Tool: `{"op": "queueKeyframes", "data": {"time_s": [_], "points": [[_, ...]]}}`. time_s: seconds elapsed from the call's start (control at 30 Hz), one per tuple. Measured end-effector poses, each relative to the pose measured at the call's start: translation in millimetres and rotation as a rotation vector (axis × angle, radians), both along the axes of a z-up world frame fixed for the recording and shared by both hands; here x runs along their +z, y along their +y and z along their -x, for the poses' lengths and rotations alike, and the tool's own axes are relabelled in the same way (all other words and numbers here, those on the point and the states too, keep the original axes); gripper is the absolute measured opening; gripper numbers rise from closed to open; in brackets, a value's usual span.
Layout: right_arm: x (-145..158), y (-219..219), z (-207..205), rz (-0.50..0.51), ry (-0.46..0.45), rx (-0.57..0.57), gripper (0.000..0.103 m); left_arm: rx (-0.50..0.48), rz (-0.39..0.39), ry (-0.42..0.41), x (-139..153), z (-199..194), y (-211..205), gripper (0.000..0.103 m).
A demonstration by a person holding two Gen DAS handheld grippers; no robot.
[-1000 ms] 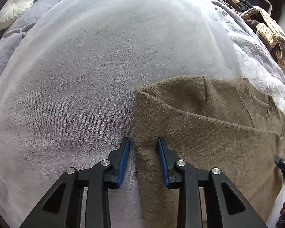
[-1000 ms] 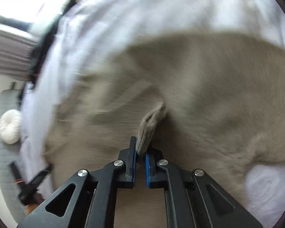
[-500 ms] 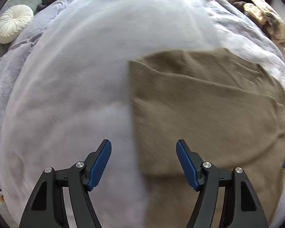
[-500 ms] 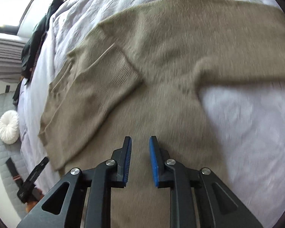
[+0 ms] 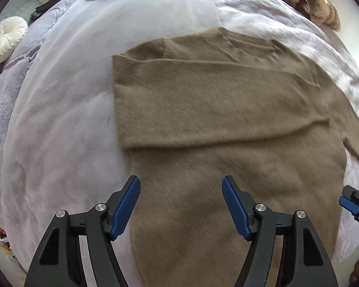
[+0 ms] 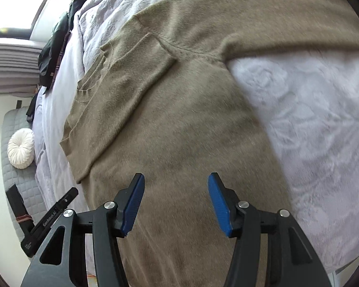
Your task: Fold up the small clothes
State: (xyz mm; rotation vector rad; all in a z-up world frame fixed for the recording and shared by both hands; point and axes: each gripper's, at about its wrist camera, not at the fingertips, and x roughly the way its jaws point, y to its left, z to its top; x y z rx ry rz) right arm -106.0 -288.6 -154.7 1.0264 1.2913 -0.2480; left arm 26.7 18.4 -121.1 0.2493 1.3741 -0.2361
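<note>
the sweater (image 5: 227,129) lies flat on the blanket (image 5: 59,119), filling the middle and right of the left wrist view. one sleeve (image 6: 122,91) is folded across the body, so its cuff sits near the centre of the right wrist view; i think this makes that side a straight edge for the next fold. the other sleeve (image 6: 299,35) stretches out toward the upper right there, not yet folded.

the left gripper (image 5: 180,208) hovers over the lower body of the sweater, jaws wide apart and holding nothing. the right gripper (image 6: 176,203) is above the cloth too; its jaws are opening and no fabric is between them. both seem free because the fold is laid. the cushion (image 5: 6,39) rests at the upper left, well apart.
</note>
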Motion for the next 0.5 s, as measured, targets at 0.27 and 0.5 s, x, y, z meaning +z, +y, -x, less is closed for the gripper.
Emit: {"op": "queueKeyframes", "data": {"time_s": [0.27,0.5], "points": [[-7,-9,23,-0.023,0.006,-0.038,0.059,-0.05,-0.026,0.023,-2,23,-28,0.072],[-15,-30,36,-0.026,0.0,-0.068,0.059,-0.088,-0.04,0.025,-3,35,-53,0.072]]}}
